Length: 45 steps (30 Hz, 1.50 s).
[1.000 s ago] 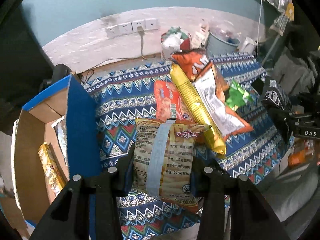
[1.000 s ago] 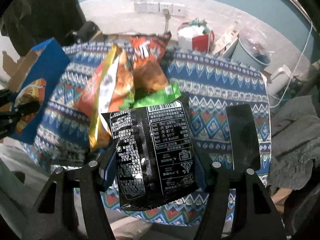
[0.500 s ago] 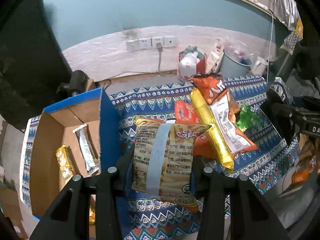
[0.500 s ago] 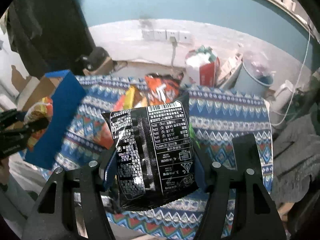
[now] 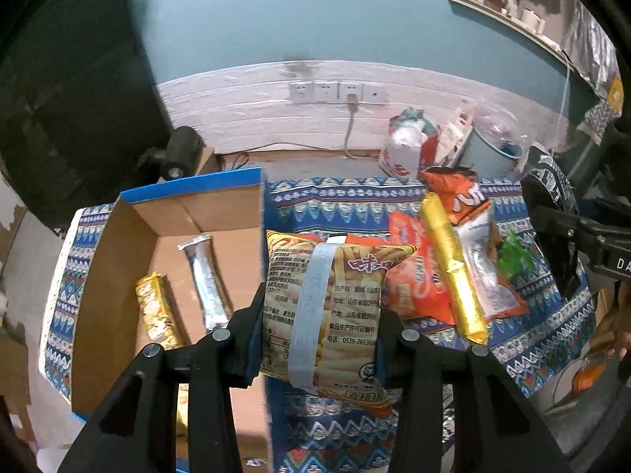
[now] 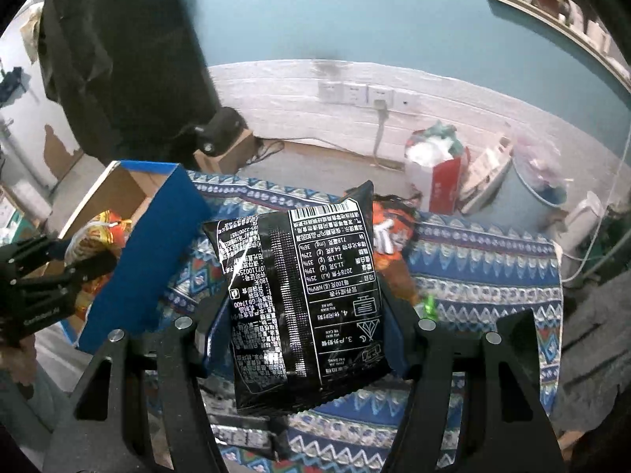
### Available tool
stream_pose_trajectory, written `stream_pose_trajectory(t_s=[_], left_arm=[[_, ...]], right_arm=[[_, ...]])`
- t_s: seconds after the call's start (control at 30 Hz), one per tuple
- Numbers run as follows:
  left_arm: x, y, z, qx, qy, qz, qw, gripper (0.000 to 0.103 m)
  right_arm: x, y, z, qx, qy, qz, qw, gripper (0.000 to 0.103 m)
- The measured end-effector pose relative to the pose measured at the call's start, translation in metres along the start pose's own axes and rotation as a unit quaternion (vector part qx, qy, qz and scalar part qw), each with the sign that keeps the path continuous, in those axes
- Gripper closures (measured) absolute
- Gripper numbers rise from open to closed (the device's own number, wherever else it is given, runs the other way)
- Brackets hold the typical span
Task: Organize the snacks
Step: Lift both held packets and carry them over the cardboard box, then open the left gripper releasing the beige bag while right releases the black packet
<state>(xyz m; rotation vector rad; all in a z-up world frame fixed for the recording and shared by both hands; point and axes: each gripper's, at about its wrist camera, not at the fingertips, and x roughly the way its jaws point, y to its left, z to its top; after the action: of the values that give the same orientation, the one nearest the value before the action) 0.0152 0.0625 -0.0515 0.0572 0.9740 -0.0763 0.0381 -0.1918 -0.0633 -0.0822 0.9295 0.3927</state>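
My left gripper point(image 5: 317, 339) is shut on a tan snack bag point(image 5: 323, 303) with a pale blue band, held up beside the right wall of a blue cardboard box point(image 5: 185, 232). Inside the box lie a silver bar point(image 5: 205, 280) and a gold packet point(image 5: 155, 311). My right gripper point(image 6: 303, 331) is shut on a black snack bag point(image 6: 303, 295), back label facing me, above the patterned cloth point(image 6: 485, 272). Orange bags point(image 5: 457, 205), a yellow pack point(image 5: 453, 272) and a green wrapper point(image 5: 512, 256) remain piled on the cloth. The left gripper point(image 6: 39, 280) with its bag shows at the left edge of the right wrist view.
Past the cloth's far edge, on the floor, stand a red-and-white bag point(image 5: 406, 146), a grey-blue bucket point(image 5: 493, 153) and a dark round object point(image 5: 179, 153). Wall sockets point(image 5: 335, 92) with a plugged cable sit on the white wall strip. The right gripper point(image 5: 583, 236) reaches in at the left wrist view's right edge.
Both grippers have risen and drawn back with their bags, so the table looks smaller. The left one has swung so the box interior and its bars now show fully.
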Motion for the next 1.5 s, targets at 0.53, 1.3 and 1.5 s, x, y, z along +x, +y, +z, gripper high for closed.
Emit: stream_pose_trajectory(t_s=[0.53,1.3,1.5], left_arm=[[-0.005,0.056,-0.009,-0.044,-0.007,0.031,0.9985,0.059],[0.005,0.144,-0.036,-0.114,0.026,0.084,0.9896,0.059],[0.007,0.159,-0.042,-0.135,0.032,0.091,0.9861,0.059]], right_arm=[[0.034,0.071,0.028,-0.052,0.013,0.044,0.998,0.039],[0.078,0.184,0.054,-0.12,0.035,0.097,0.987,0.039],[0.094,0.207,0.055,-0.13,0.046,0.105,0.985,0.039]])
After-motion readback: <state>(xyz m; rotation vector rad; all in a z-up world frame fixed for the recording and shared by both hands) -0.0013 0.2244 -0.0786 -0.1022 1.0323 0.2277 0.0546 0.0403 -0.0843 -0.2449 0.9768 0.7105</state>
